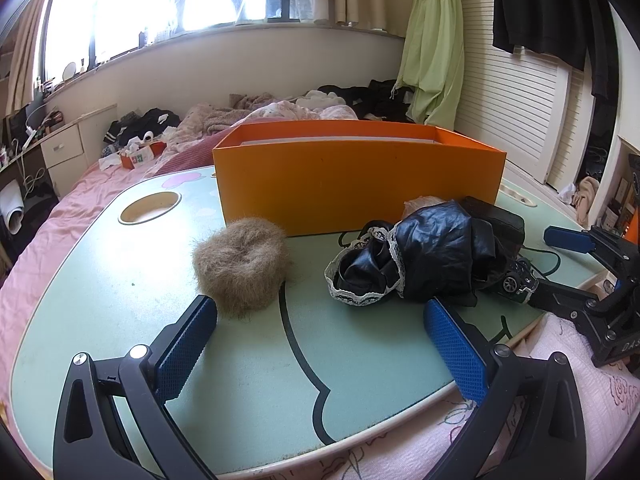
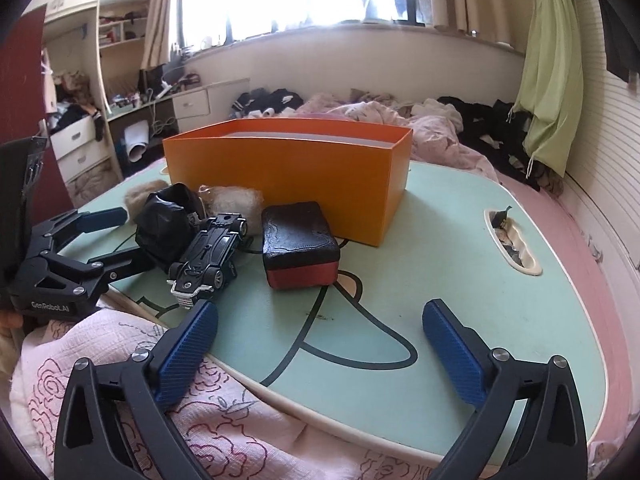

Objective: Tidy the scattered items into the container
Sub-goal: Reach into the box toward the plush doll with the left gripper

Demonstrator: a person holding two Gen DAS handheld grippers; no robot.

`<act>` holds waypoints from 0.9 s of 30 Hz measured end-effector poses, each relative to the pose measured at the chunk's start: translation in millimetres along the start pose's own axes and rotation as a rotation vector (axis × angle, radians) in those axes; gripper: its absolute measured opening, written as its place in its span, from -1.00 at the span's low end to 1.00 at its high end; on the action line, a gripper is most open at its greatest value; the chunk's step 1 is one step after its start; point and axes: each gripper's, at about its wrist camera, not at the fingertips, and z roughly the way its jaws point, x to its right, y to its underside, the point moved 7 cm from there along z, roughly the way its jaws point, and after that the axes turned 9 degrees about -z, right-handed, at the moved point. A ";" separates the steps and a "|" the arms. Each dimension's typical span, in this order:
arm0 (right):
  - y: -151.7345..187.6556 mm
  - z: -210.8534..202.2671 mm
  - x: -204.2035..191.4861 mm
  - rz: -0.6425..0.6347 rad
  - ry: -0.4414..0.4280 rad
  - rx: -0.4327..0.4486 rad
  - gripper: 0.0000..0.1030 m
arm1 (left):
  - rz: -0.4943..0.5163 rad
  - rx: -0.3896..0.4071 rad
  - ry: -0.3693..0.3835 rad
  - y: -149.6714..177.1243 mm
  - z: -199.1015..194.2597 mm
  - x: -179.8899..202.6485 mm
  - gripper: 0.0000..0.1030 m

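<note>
Right hand-held gripper (image 2: 320,344) gapes wide, empty, above the counter (image 2: 460,280); toy car (image 2: 210,250) and black-and-red box (image 2: 300,240) lie just ahead, before the orange container (image 2: 288,176). Left hand-held gripper (image 1: 320,344) spreads wide too, a fur ring (image 1: 240,266) by its fingertip.

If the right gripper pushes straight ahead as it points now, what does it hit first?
Probably bare table, since the open right gripper tilts downward. Beyond that lies the black-and-red case, slightly left of centre; depth is uncertain.
</note>
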 end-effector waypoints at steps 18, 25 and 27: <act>-0.3 -0.5 -0.8 -0.001 0.000 0.000 0.99 | 0.000 0.000 -0.001 1.5 -1.3 -1.2 0.99; -0.3 -0.5 -1.1 -0.001 -0.001 0.000 0.99 | 0.001 -0.012 0.006 0.0 -1.9 -1.5 0.99; -0.4 -0.2 -0.8 -0.002 -0.001 0.000 0.99 | 0.000 -0.002 0.019 -5.8 -7.7 -3.8 0.99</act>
